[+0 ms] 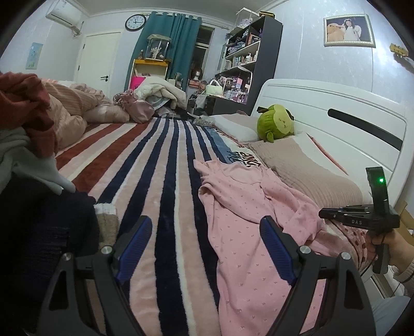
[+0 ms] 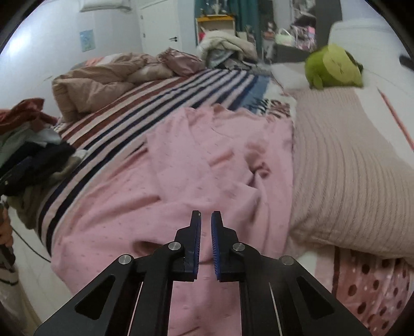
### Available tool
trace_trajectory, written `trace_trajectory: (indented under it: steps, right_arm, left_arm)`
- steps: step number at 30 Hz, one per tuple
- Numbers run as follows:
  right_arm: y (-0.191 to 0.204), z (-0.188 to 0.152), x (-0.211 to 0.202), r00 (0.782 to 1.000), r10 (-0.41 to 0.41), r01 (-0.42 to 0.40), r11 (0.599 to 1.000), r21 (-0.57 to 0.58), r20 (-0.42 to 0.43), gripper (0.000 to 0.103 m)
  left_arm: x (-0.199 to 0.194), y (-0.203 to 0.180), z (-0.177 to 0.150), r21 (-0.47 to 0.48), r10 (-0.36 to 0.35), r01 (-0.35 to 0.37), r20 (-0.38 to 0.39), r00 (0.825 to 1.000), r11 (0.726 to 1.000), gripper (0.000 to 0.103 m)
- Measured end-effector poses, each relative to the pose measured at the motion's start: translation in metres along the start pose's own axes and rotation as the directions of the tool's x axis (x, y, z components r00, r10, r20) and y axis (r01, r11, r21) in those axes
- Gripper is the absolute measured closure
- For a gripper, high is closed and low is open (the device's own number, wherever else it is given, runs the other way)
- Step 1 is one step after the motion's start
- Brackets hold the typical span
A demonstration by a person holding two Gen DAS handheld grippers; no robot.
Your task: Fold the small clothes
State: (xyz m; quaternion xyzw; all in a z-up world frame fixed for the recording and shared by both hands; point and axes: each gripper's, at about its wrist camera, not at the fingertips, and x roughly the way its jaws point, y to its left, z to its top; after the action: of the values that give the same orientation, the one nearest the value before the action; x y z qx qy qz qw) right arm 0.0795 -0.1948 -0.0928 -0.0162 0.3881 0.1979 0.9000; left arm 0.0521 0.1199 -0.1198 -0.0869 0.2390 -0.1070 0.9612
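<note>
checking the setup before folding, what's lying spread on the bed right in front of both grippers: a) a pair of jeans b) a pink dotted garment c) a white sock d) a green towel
b: the pink dotted garment lies crumpled on the striped blanket beside the beige pillow, with the left gripper open and the right gripper nearly closed, holding nothing.

Pink dotted garment (image 2: 207,165), striped blanket (image 1: 160,181)

A green plush toy (image 1: 275,122) sat on the beige pillows (image 1: 308,170) far ahead and right of the tool. A wall clock (image 1: 135,22) and teal curtain (image 1: 172,46) hung beyond the striped blanket (image 1: 165,165), a dark bookshelf (image 1: 248,64) alongside.
</note>
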Motion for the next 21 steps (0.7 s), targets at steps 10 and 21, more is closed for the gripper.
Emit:
trace_trajectory:
  steps: [10,21]
  right_arm:
    - [-0.01,0.0,0.028,0.979,-0.195,0.194,0.98,-0.04,-0.049,0.043]
    - [0.004,-0.008,0.057,0.989,-0.065,0.055,0.995,-0.077,-0.132,0.074]
  left_arm:
    - [-0.014,0.008,-0.006,-0.003,-0.004,0.004,0.003,1.0,1.0,0.021]
    - [-0.015,0.012,-0.005,-0.009,-0.001,0.001,0.002,1.0,1.0,0.02]
